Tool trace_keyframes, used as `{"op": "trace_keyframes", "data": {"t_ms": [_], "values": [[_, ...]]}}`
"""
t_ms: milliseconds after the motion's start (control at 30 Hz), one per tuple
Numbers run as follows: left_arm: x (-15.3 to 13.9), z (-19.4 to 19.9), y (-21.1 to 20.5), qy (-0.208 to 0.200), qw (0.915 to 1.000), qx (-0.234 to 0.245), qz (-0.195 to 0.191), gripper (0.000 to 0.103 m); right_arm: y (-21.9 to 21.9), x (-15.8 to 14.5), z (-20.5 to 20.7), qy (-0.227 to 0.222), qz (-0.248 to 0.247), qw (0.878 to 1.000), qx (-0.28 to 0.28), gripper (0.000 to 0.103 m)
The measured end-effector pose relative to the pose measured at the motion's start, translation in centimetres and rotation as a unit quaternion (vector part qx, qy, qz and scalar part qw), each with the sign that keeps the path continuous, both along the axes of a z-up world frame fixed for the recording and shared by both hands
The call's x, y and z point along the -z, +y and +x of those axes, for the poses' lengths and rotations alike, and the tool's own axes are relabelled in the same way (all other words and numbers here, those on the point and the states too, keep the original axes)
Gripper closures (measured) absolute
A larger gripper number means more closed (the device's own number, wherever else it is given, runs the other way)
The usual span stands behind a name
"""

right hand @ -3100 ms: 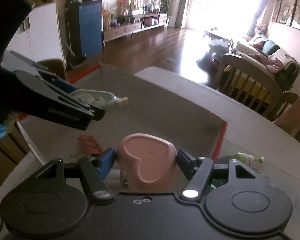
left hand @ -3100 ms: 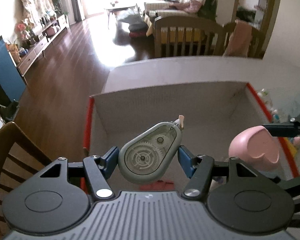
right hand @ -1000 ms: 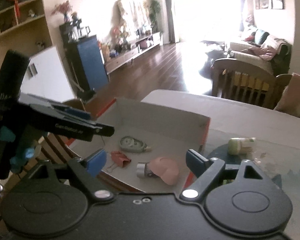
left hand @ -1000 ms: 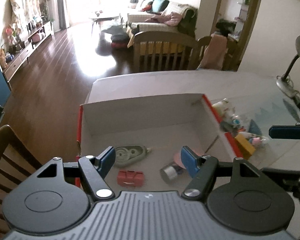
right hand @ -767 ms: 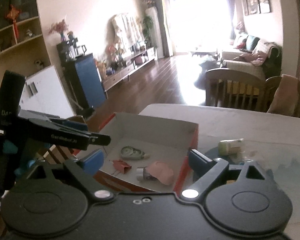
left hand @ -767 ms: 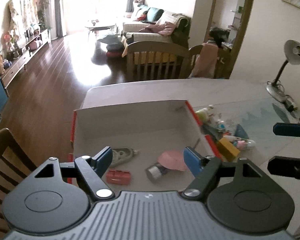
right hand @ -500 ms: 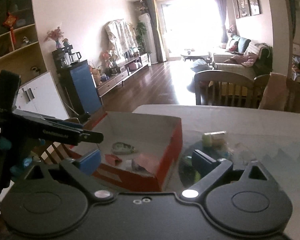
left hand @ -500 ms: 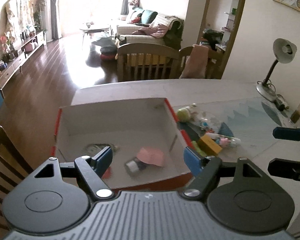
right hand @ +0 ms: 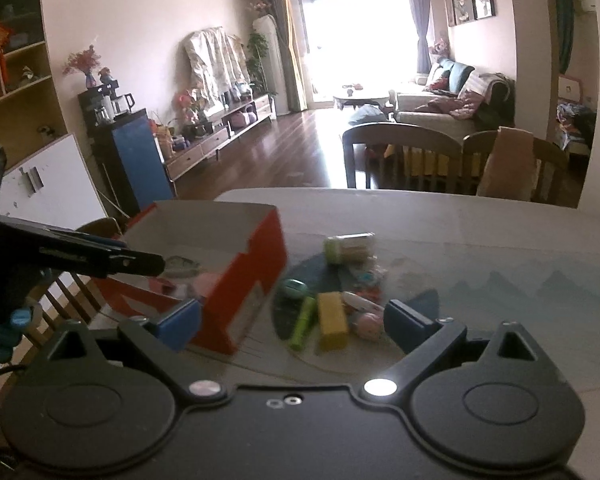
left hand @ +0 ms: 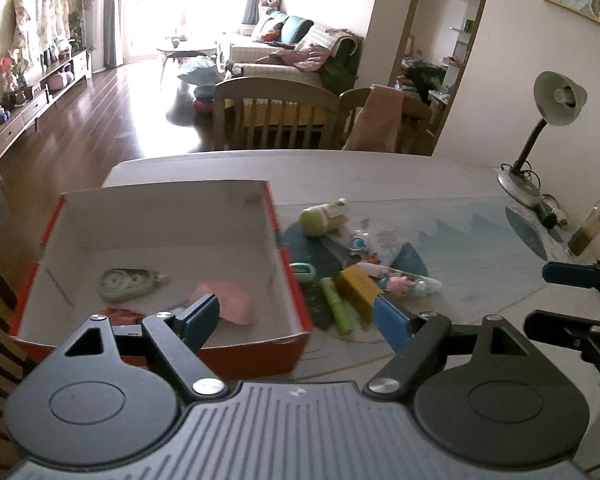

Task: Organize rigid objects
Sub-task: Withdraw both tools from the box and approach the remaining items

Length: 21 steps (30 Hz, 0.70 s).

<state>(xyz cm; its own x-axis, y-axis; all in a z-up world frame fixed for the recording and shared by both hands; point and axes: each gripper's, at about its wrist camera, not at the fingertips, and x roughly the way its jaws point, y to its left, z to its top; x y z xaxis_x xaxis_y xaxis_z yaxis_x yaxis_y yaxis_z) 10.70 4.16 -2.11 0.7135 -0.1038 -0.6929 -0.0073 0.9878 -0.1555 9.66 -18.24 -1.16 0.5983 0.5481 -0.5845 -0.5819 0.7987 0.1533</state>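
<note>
**Grippers empty above table; sorted items in box**

Box (left hand: 288, 280), red outside and white inside, sits on the table (left hand: 480, 240) to your left; it contains the grey-green tape dispenser (left hand: 126, 285), the pink heart-shaped item (left hand: 230, 300) and a small red piece (left hand: 120, 314). Your left gripper (left hand: 296, 316) hangs over the box's near right corner, fingers spread, holding nothing; your right gripper (right hand: 292, 322) is likewise spread wide and empty. Just right of the box lie the unsorted items: green marker (left hand: 337, 304), yellow block (left hand: 358, 286), green-capped bottle (left hand: 320, 218), small toys beside them. A desk lamp (left hand: 548, 128) stands at the far right.
</note>
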Motion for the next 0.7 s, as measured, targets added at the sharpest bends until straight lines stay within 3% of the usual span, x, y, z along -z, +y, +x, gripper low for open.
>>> {"op": "trace_keyframes", "data": {"t_ms": [200,500,700], "values": [[1.2,1.5,-4.0,0.003,1.0,0.005,0.0,0.012,-3.0,1.6,2.7,0.003,-0.023,1.0,0.001,0.006],[3.8,4.5,-8.6,0.02,0.9998,-0.009,0.003,0.012,-6.0,4.3,7.5,0.012,-0.057,0.998,-0.014,0.006],[6.1,7.6,-10.8,0.047,0.9981,-0.035,0.018,0.012,-6.7,6.2,11.5,0.022,-0.079,0.996,-0.026,0.016]]}}
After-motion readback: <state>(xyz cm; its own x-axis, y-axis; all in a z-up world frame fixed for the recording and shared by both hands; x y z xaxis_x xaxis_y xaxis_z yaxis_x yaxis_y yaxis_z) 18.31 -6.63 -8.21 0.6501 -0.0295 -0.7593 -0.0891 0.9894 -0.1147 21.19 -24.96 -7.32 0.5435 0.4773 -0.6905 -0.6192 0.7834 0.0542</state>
